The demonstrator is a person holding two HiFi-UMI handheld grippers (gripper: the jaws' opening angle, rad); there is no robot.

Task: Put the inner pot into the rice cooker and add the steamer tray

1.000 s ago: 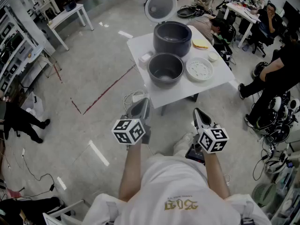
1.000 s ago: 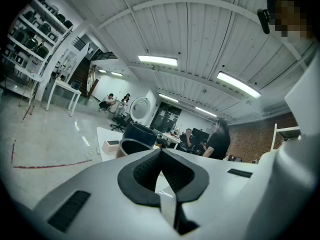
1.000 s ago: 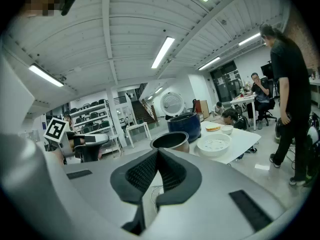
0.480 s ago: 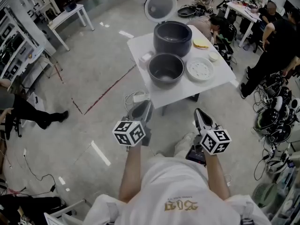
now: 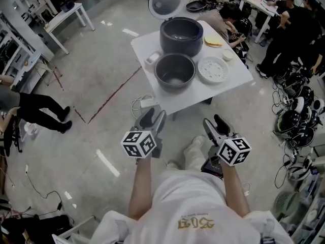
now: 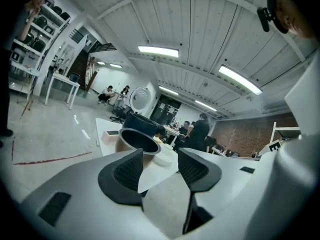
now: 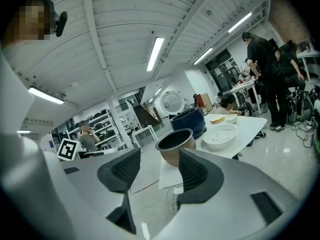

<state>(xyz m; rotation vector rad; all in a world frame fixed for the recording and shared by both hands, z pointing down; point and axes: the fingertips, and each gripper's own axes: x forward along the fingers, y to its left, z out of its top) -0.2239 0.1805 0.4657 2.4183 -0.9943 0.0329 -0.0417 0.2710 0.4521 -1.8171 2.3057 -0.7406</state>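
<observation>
On the white table ahead of me, the dark rice cooker stands with its round lid swung up. The grey inner pot sits in front of it, and the white perforated steamer tray lies to the pot's right. Both grippers hover short of the table, over the floor. My left gripper and right gripper are opening, with nothing between their jaws. Past the left gripper I see the pot. The right gripper frames the pot and tray.
A small white box, a yellow item and a small bowl share the table. A power strip with cable lies on the floor by the table's near edge. People and cluttered desks stand at the right; a person is at the left.
Both grippers' jaws have gone from shut to wide apart. The people at the right and the person at the left have shifted.
</observation>
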